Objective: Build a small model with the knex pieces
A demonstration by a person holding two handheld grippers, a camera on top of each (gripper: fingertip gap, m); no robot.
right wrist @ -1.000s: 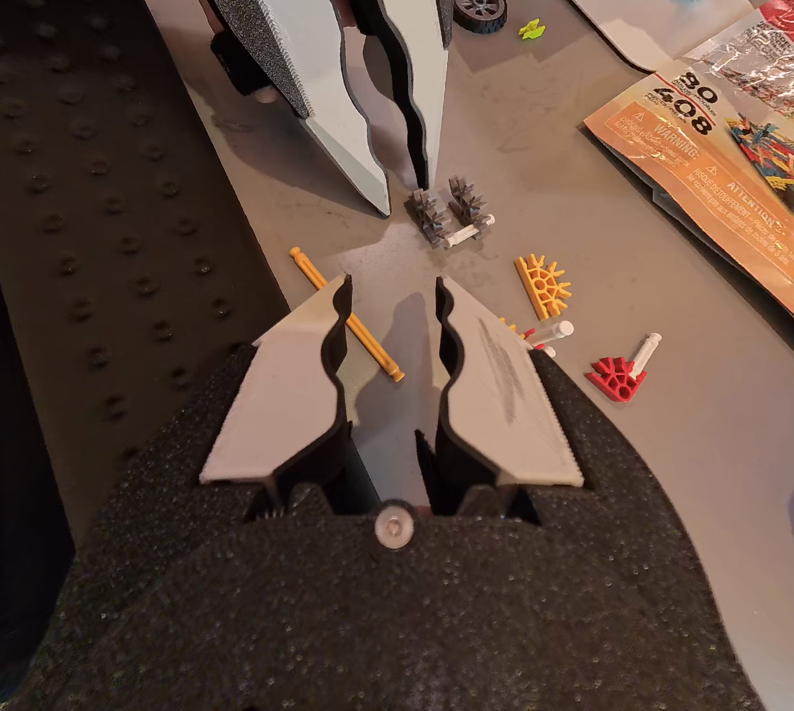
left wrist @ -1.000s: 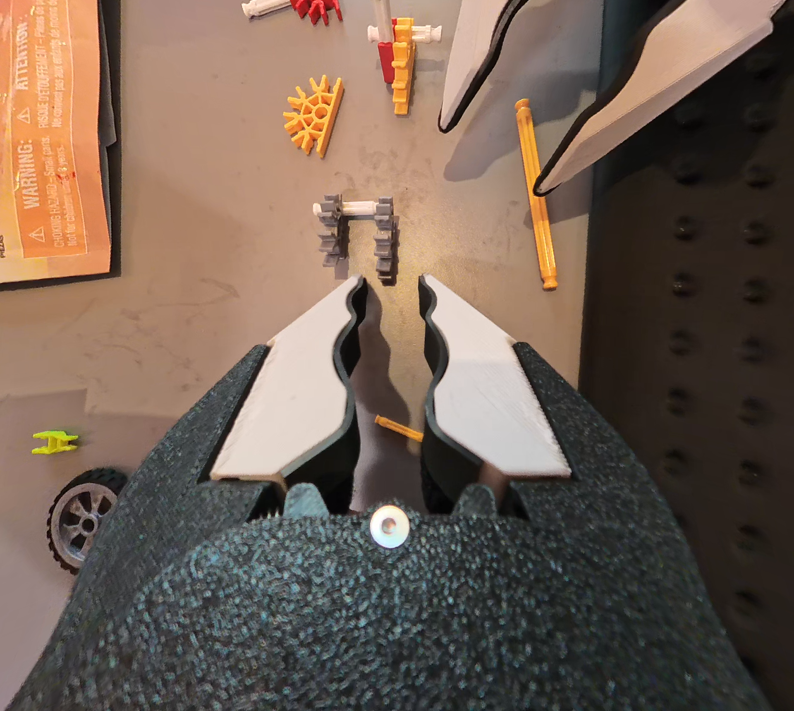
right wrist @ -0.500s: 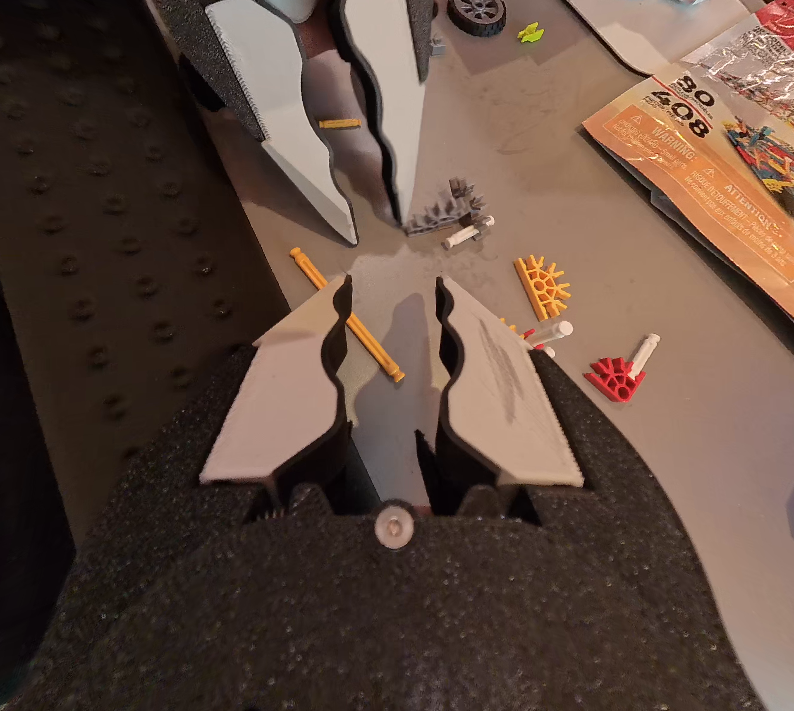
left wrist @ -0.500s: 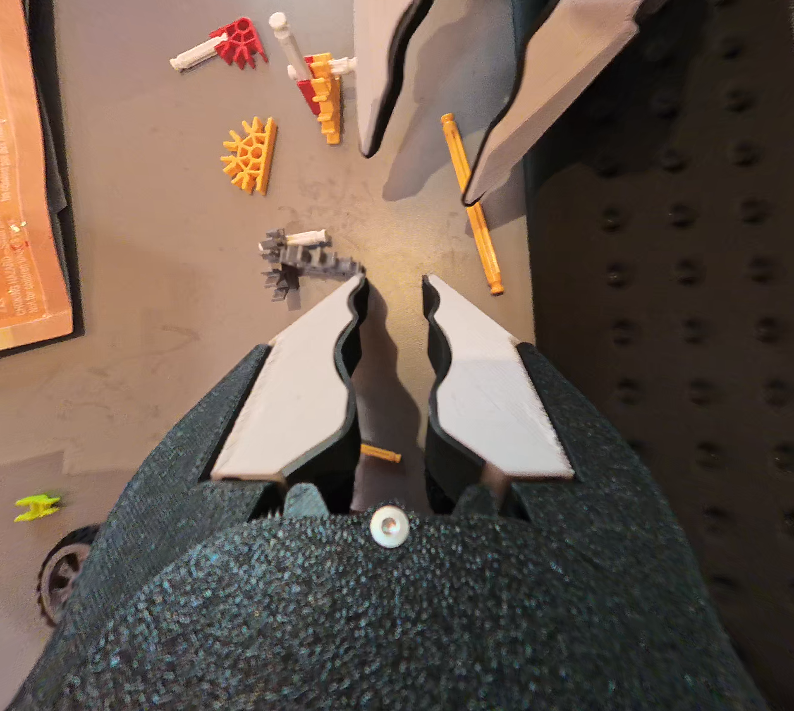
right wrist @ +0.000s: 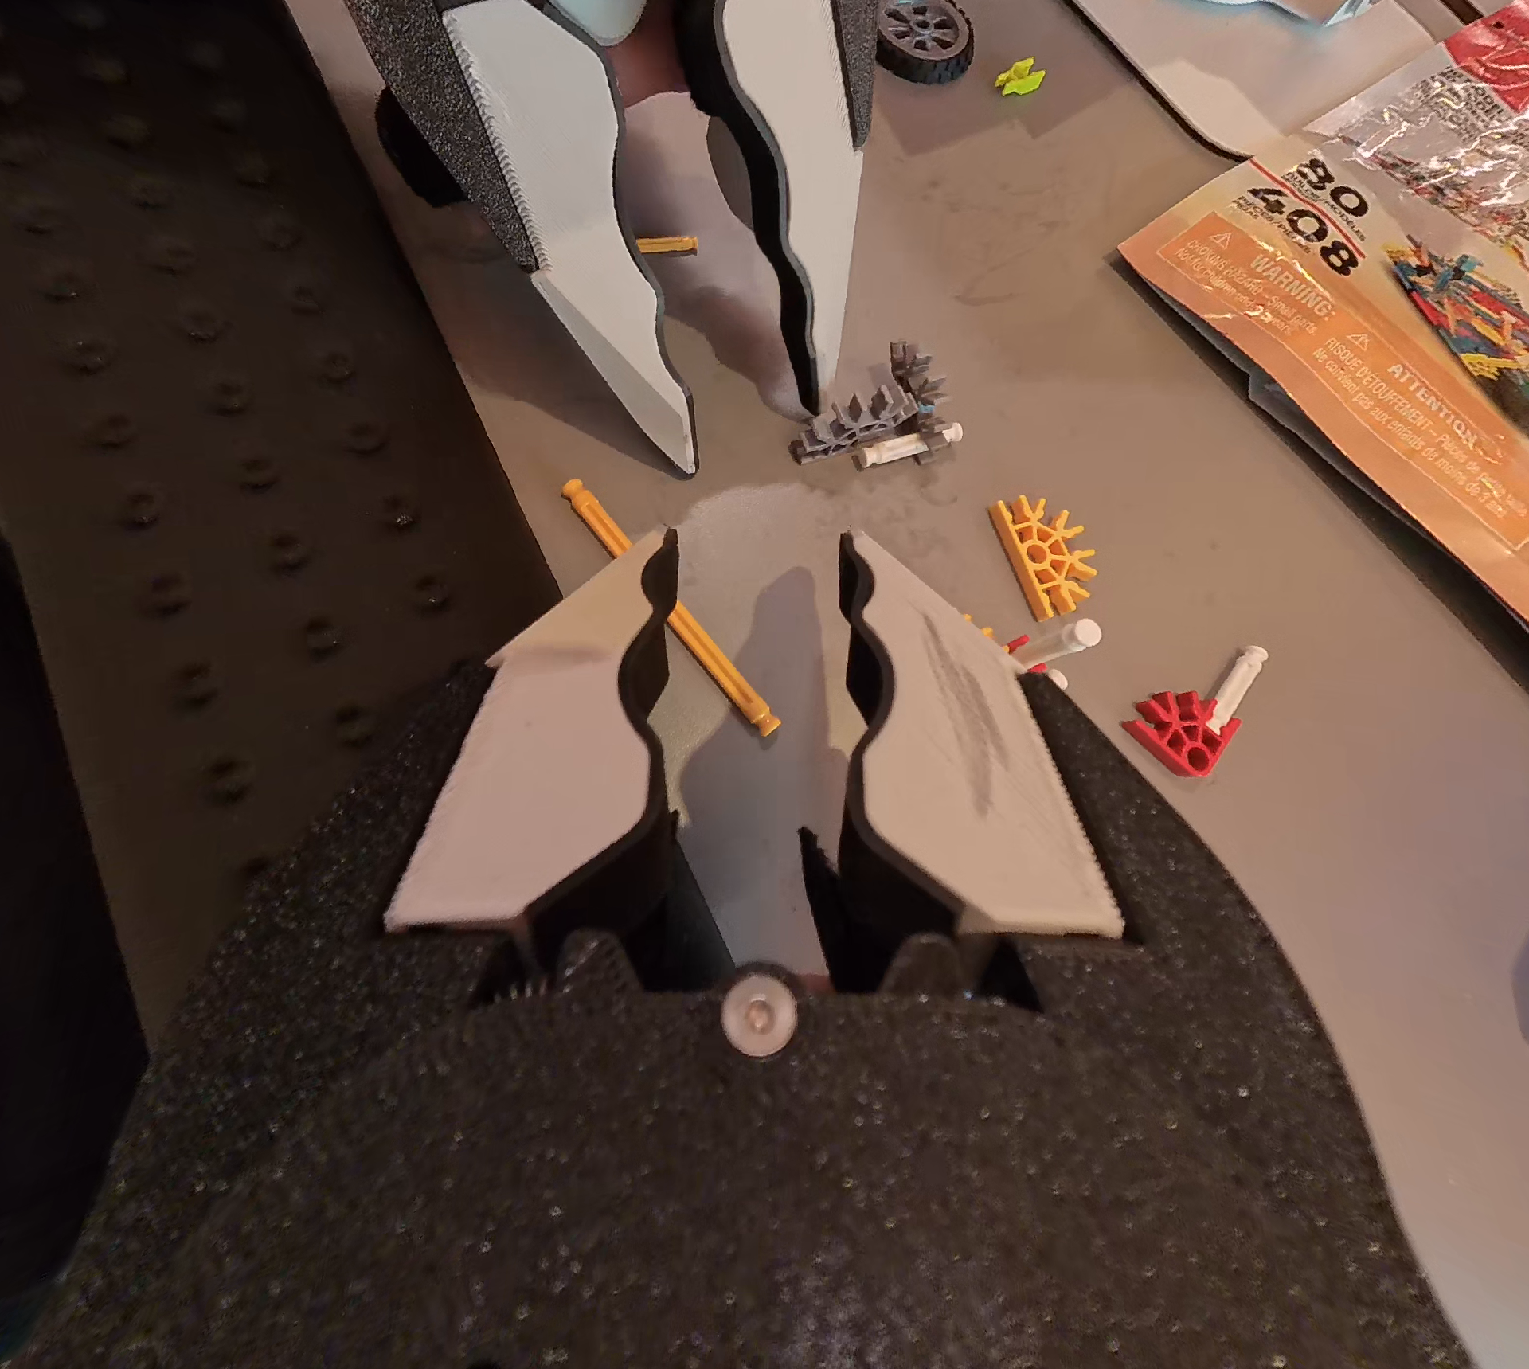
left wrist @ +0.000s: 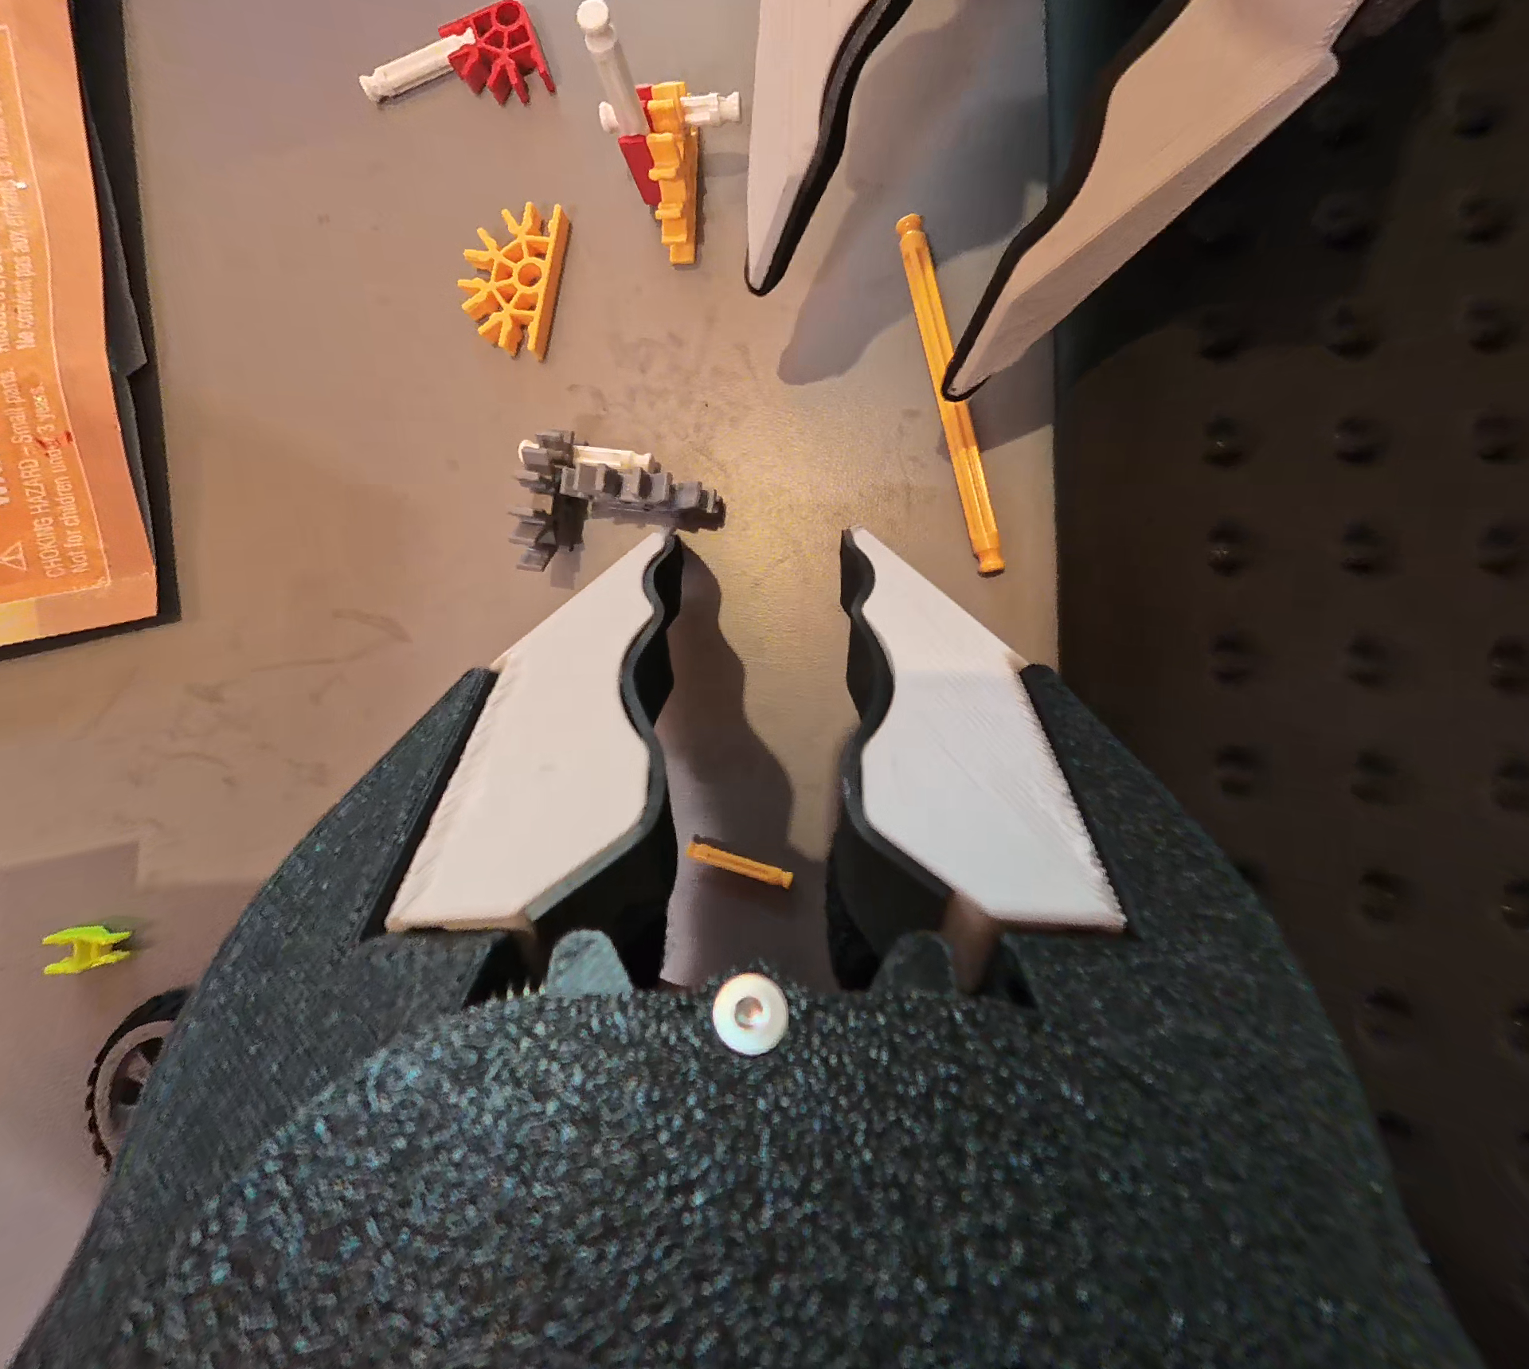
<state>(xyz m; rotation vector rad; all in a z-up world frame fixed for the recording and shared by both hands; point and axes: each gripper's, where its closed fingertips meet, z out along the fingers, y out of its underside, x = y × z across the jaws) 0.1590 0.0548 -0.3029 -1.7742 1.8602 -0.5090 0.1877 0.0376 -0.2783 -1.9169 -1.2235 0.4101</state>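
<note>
Left gripper (left wrist: 761,543) is spread and empty, one fingertip (left wrist: 662,551) touching the grey piece (left wrist: 612,494) on the table (left wrist: 331,667). Right gripper (right wrist: 757,543) is also spread and empty, low over the long yellow rod (right wrist: 711,655). Yellow fan (left wrist: 517,278) and red connector (left wrist: 496,51) lie farther left; the bag (right wrist: 1357,320) sits far left.

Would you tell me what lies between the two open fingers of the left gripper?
Only a short yellow rod lying on bare grey table, back between the left gripper's fingers, seen in the left wrist view.
</note>
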